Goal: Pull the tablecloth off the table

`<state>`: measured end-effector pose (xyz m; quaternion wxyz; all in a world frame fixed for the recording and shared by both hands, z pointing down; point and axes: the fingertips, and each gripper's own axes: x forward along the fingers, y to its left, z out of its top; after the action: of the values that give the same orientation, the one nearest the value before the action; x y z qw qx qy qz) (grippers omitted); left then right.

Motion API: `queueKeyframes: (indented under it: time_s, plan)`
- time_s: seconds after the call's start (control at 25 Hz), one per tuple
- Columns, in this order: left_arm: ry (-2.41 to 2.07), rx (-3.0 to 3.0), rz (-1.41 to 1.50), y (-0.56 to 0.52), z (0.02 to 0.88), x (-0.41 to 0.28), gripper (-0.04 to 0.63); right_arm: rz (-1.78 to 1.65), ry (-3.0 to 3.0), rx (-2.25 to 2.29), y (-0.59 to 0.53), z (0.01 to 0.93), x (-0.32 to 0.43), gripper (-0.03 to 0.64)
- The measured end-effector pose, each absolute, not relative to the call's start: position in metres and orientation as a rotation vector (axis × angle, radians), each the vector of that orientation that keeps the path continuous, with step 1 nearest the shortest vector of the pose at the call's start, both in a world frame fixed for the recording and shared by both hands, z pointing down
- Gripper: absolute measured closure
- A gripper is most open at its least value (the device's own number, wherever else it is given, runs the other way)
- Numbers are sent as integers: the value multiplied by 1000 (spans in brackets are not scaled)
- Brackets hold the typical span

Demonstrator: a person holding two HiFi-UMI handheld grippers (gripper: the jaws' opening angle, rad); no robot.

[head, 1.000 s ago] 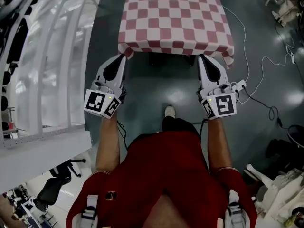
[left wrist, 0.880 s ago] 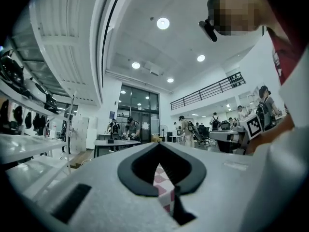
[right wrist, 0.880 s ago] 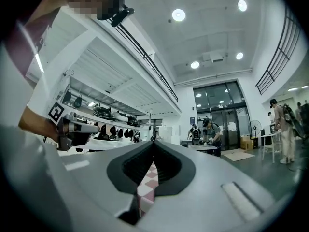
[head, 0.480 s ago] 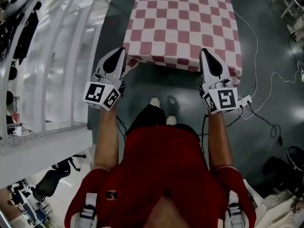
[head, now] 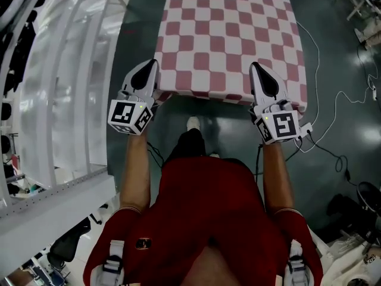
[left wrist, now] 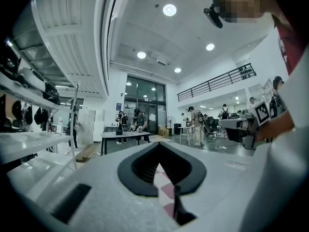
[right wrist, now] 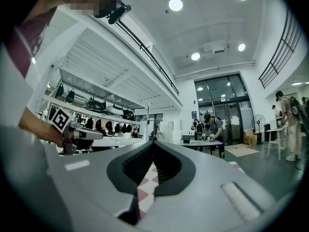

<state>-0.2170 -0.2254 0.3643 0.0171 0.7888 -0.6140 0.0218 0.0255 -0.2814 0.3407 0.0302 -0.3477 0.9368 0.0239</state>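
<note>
Tablecloth (head: 229, 37) over dark green floor (head: 229, 127) is clenched by left tool (head: 151, 65) and right tool (head: 258, 68).

The left arm (head: 136, 171) and the right arm (head: 275, 171) reach out in front of the person, side by side. The left gripper (head: 152, 67) and the right gripper (head: 256, 69) point forward, level with each other. Each has its jaws squeezed tight on the near edge of the tablecloth (head: 226, 34).
</note>
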Motion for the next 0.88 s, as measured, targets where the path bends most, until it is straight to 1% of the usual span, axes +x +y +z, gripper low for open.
queueKeyframes:
  time_s: [0.4, 0.6, 0.68, 0.76, 0.88]
  plan:
    - [-1801, 2415, 123, -324, 409, -303, 591, 37, 2887, -1195, -357, 350, -49, 604]
    - [-1740, 2390, 159, -367, 441, -335, 591, 32, 2892, -1250, -385, 363, -77, 604]
    - [-1715, 2376, 180, -382, 455, -344, 558, 32, 2901, -1261, -393, 368, -85, 604]
    - [-1692, 2356, 198, -395, 471, -350, 547, 34, 2914, -1272, -399, 374, -90, 604]
    - [-1644, 2318, 224, -412, 495, -356, 496, 23, 2928, -1292, -409, 383, -93, 604]
